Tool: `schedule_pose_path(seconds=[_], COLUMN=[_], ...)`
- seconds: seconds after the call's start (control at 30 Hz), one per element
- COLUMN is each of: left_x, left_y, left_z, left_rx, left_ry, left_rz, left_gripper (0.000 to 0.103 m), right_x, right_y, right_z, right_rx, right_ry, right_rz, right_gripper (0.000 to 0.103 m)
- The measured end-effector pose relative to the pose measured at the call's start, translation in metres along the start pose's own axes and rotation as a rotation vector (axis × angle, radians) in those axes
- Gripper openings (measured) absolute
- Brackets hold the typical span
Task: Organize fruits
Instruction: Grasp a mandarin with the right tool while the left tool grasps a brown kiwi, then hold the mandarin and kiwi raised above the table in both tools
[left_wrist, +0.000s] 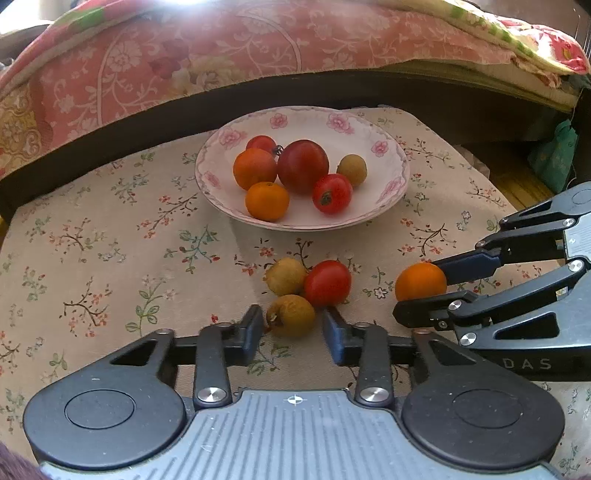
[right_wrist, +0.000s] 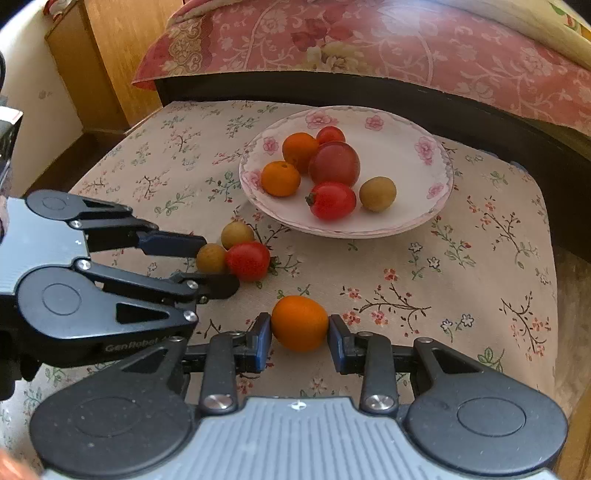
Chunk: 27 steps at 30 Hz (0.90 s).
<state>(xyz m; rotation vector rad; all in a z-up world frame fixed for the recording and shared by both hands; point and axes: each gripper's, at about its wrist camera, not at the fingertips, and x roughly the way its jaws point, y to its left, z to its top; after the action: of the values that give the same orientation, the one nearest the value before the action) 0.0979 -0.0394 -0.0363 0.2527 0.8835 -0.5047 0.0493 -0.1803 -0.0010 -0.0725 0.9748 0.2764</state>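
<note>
A white flowered plate holds several fruits: oranges, red tomatoes, a dark plum and a longan. In front of it lie a red tomato and two brown longans. The nearer longan sits between the fingertips of my left gripper. A thin gap shows at the right pad, so it counts as open. My right gripper is shut on a small orange that rests on the cloth.
The far longan touches the tomato. A floral tablecloth covers the small table, whose edge drops off at the right. A pink flowered quilt on a dark bed frame rises just behind the plate. A wooden cabinet stands at the left.
</note>
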Motion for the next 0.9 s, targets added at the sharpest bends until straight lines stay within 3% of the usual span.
schedule_pose_path(seconds=[0.37,0.9], left_x=[-0.009,-0.041], left_y=[-0.004,-0.011], left_z=[-0.005,-0.044], left_rx=[0.015,-0.003], left_ry=[0.006,0.056], left_rz=[-0.008,-0.003], left_gripper=[0.036,0.036], right_x=[-0.002,-0.014], right_y=[0.001,0.024], right_z=[-0.003,-0.022], right_rx=[-0.011,-0.09], right_ry=[0.007,0.03], right_rz=[0.001,0.045], right_gripper=[0.036,0.036])
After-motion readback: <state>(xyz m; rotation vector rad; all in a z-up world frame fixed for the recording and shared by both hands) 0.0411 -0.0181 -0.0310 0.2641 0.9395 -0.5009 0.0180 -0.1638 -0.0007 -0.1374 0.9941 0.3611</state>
